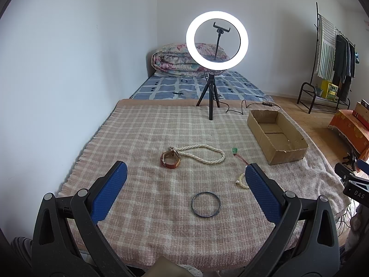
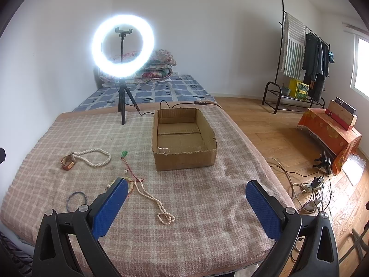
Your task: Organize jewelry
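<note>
Jewelry lies on a plaid blanket (image 1: 143, 138). A thick pearl necklace (image 1: 203, 153) touches a brown leather watch (image 1: 170, 159). A dark bangle (image 1: 205, 205) lies between my fingers. A green pendant on a red cord (image 1: 234, 150) and a beaded bracelet (image 1: 241, 182) lie to the right. In the right wrist view a thin bead necklace (image 2: 152, 199) trails from my left finger, with the bangle (image 2: 76, 199), watch (image 2: 68, 162) and pendant (image 2: 124, 154) further left. An empty cardboard box (image 2: 184, 159) stands ahead. My left gripper (image 1: 185, 174) and right gripper (image 2: 186, 190) are both open and empty, above the blanket.
A lit ring light on a tripod (image 1: 211, 97) stands at the blanket's far edge, its cable (image 1: 244, 106) running behind the box (image 1: 288, 154). A bed with a folded quilt (image 1: 175, 61) lies beyond. A clothes rack (image 2: 299, 57), orange-covered stand (image 2: 327, 129) and floor cables (image 2: 309, 184) are right.
</note>
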A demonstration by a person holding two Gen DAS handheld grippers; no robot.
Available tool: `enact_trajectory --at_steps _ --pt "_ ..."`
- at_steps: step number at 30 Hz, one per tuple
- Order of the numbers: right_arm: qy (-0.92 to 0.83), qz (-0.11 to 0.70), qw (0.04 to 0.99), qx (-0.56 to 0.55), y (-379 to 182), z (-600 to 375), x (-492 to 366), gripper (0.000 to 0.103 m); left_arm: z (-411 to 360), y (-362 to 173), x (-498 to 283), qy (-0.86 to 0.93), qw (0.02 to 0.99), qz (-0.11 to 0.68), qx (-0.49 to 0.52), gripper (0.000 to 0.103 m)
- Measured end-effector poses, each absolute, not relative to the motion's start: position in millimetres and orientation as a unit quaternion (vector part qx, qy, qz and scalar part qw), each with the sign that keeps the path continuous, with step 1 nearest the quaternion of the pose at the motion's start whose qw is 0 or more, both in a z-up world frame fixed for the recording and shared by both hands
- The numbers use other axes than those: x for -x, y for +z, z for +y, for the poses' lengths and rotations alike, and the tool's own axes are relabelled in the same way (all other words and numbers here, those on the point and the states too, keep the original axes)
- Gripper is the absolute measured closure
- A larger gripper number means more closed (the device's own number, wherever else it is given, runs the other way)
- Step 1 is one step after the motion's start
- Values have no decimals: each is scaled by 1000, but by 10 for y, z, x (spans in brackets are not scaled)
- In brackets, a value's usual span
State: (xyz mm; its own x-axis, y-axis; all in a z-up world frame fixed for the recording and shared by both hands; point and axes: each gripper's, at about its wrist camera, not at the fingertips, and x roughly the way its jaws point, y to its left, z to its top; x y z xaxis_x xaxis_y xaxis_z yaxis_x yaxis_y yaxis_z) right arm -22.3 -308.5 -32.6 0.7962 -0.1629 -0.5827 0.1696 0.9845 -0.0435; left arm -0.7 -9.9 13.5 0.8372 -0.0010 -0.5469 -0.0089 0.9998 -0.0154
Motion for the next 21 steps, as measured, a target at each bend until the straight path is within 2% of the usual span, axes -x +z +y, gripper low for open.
enact_trajectory --at_steps 21 --pt "-87 308 947 -5 -324 -3089 217 0 -93 123 17 2 959 285 10 0"
